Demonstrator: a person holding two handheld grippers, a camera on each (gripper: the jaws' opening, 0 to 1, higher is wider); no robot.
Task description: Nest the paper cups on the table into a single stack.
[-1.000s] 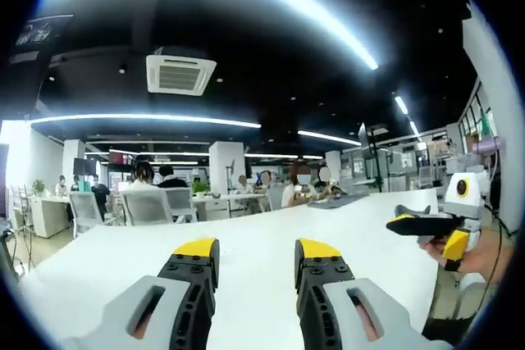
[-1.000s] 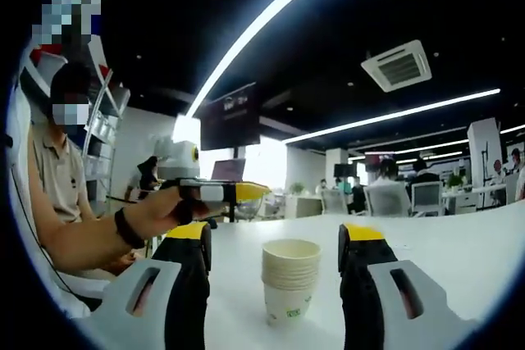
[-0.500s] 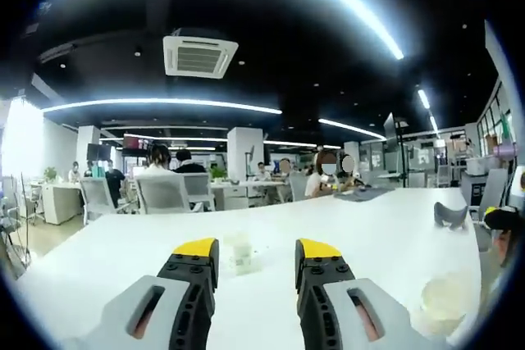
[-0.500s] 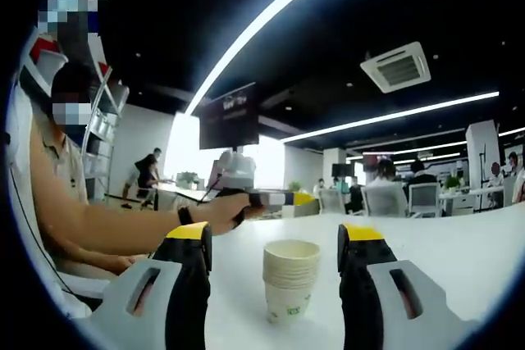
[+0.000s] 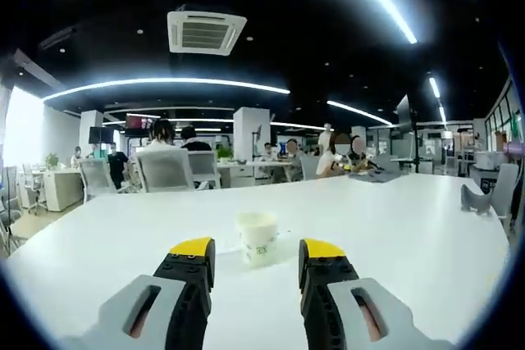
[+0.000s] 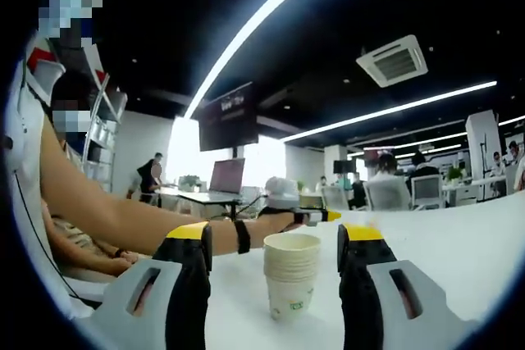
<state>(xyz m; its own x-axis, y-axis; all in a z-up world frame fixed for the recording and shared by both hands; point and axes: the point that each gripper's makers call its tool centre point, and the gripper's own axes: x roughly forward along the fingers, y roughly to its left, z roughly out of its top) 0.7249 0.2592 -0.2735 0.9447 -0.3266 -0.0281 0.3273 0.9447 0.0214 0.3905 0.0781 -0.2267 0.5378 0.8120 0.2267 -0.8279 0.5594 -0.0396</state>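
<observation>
Left gripper view: the left gripper (image 5: pixel 254 250) hovers low over a white table (image 5: pixel 394 227), its yellow-tipped jaws standing wide apart with nothing between the pads. Just past the tips, in line with the gap, a single paper cup (image 5: pixel 257 238) stands upright on the table top, mouth up, with a small green mark on its side; it touches neither jaw. It sits out on the open surface, well away from the far edge. Beyond that far edge, office chairs (image 5: pixel 164 170) and seated people (image 5: pixel 344 153); a ceiling vent (image 5: pixel 205 32) and long light strips overhead. Right gripper view: the right gripper (image 6: pixel 274 245) is also spread wide and holds nothing. A stack of cups (image 6: pixel 290 275) stands upright on the table (image 6: pixel 459 243) between and just beyond the jaw tips, several rims showing one inside another, a green mark on the lowest cup's side; whether it touches either jaw I cannot tell, though a gap shows on both sides. Behind the stack, a person's forearm (image 6: pixel 139 223) with a dark wristband reaches in from the left over the table, the hand (image 6: pixel 275 223) closed round the handle of the left gripper (image 6: pixel 316 215), which points away to the right. A laptop (image 6: pixel 225 178) sits on a farther desk at the left.
</observation>
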